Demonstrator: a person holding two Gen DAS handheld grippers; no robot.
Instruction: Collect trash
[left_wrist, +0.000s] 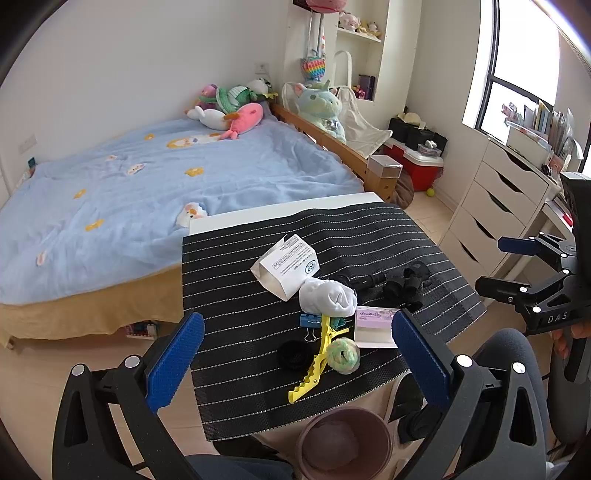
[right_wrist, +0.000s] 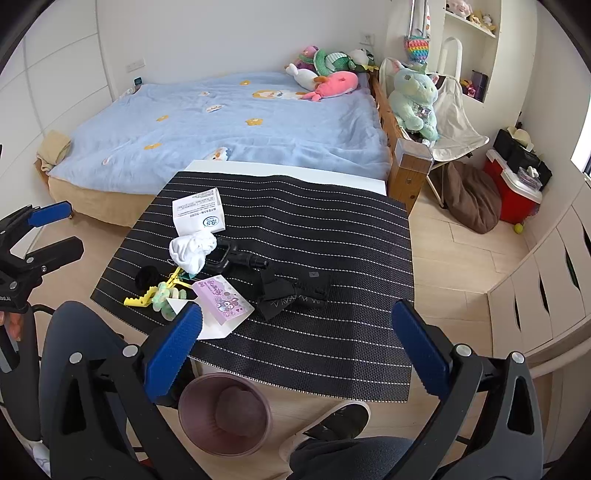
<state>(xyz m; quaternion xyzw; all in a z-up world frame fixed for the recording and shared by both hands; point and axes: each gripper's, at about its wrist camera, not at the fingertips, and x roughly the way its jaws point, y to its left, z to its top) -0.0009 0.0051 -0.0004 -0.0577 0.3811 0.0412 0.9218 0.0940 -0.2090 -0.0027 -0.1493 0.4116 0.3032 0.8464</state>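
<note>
- Fingers of the left gripper (left_wrist: 297, 360) and right gripper (right_wrist: 295, 349) spread wide, both empty, above the table's (right_wrist: 295, 173) near edge.
- Crumpled white tissue (left_wrist: 327, 297) and torn paper packet (left_wrist: 286, 264) lie mid-table on the striped mat (right_wrist: 314, 236).
- Pink bin (right_wrist: 225, 413) stands on the floor below the near edge.

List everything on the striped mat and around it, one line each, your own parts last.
Striped woven mat: one, black with white lines, over the white table.
Printed paper packet: one, white, far side of the pile.
Crumpled tissue: one, white, mid-pile.
Pink illustrated card: one, near edge.
Yellow plastic hair clip: one, near edge.
Blue binder clip: one, beside the hair clip.
Green-white knitted ball: one, near edge.
Black scrunchie: one, left of the hair clip.
Mauve plastic bin: one, on the floor below the mat.
Left gripper: fingers open.
Right gripper: fingers open.
</note>
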